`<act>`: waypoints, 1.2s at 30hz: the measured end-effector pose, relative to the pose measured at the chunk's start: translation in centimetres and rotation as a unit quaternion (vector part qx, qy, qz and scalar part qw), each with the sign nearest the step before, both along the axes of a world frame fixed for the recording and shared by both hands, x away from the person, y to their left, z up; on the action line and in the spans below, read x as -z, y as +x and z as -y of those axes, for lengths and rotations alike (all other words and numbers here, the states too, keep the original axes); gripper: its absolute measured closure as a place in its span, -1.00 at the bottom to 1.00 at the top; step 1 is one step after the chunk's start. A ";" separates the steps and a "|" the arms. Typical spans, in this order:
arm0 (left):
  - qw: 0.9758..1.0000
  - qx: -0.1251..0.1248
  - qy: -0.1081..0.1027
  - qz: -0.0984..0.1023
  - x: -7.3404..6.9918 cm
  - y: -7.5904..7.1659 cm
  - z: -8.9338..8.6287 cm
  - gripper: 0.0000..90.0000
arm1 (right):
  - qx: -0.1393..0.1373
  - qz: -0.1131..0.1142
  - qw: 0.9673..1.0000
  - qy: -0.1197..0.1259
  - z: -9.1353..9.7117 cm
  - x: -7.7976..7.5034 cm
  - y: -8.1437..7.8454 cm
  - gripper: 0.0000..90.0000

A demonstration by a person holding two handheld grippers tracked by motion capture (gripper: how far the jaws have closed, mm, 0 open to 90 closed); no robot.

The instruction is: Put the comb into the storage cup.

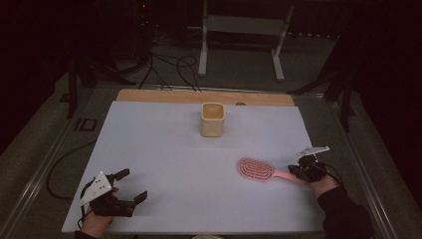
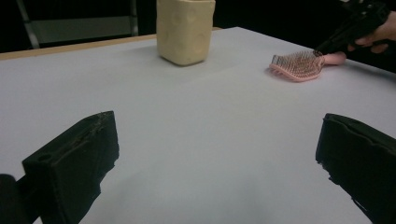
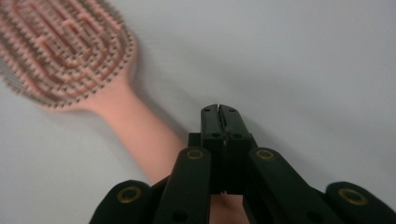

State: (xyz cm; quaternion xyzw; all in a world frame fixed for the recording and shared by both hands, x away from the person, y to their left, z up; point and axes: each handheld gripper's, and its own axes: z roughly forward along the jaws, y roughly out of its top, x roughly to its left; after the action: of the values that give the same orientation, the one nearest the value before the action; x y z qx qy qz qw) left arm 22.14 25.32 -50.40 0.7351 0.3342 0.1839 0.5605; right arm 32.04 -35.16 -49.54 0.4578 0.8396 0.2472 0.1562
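A: Brush status?

B: Pink hairbrush (image 1: 257,169) lies flat on the table (image 1: 164,149), bristles up, near the right edge, closer to the person than the middle. Head points toward table centre, handle toward the right hand (image 1: 324,185).

A: Right tool on it?

B: Right tool (image 1: 297,171) sits over the handle end. In the right gripper view the jaws are clenched together, tips touching, nothing between them. The handle (image 3: 140,135) passes under and to the left of the jaws there. Contact with the handle: can't tell. The brush head is blurred in that view.

A: Left?

B: Left tool (image 1: 134,185) is at the near left corner of the table, released, jaws spread wide, nothing between them. Well apart from the brush. Left hand (image 1: 97,221) is on its body at the table edge.

A: Anything else on the table?

B: Cream cup (image 1: 213,119), upright, open top, toward the far edge near the middle. Well apart from the brush and both tools. In the left gripper view it stands left of the brush and farther off.
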 end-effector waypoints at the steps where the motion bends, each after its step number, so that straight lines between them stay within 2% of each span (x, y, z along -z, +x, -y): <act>1: 1.000 0.000 0.001 0.000 0.0 0.0 0.0 -1.00 | 0.001 0.000 1.000 0.002 0.0 0.0 -0.4 1.00; 7: 1.000 0.000 0.000 0.000 0.0 0.0 0.0 -1.00 | -0.007 -0.001 1.000 0.005 -0.1 0.1 -2.5 1.00; 15: 1.000 0.000 0.001 0.000 0.0 0.0 0.1 -1.00 | -0.025 -0.001 1.000 0.003 -1.2 0.1 -4.6 1.00; 27: 1.000 0.001 0.003 0.001 -0.1 0.0 0.1 -1.00 | -0.037 -0.008 0.999 0.017 -2.3 0.3 -6.3 1.00; 36: 1.000 0.001 0.004 0.002 -0.1 0.0 0.1 -1.00 | -0.049 -0.011 0.998 0.029 -2.5 0.3 -6.7 1.00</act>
State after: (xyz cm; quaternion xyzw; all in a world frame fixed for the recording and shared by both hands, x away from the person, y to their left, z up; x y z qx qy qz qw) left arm 22.10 25.18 -50.33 0.7376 0.3312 0.1859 0.5583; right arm 25.36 -32.66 -49.88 0.4235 0.8550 0.2736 0.1218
